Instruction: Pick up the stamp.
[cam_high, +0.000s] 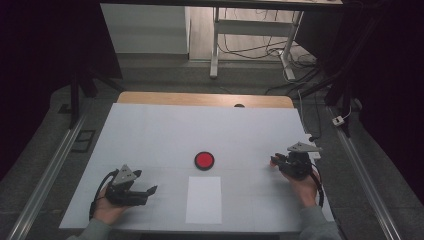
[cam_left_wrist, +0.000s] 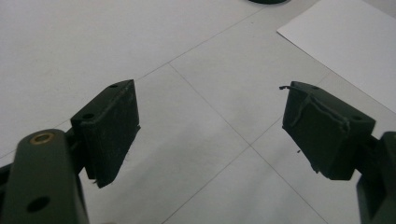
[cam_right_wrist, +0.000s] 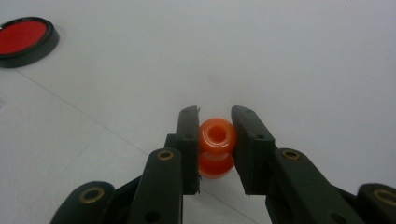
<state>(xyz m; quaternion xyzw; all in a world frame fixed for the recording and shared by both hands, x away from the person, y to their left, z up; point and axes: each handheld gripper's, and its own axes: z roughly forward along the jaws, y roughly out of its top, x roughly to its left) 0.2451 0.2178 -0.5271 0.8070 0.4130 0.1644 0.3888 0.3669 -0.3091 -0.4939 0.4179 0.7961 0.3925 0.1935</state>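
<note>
an orange spool (cam_right_wrist: 216, 148) is clamped between the jaws of the right gripper (cam_right_wrist: 215, 122), low over the table (cam_high: 150, 130) at its right side. the left gripper (cam_left_wrist: 210, 126) is held wide apart, empty. farther off, a red disc (cam_high: 204, 160) is seen.

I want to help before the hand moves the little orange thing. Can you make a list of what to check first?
1. Right gripper shut on the orange bead: ok.
2. Bead sits straight between the jaws: ok.
3. Left gripper open and holding nothing: ok.
4. Table between the bead and the red disc free of things: ok.
5. White paper lies flat: ok.
6. Bead lifted off the table: cannot tell.
</note>
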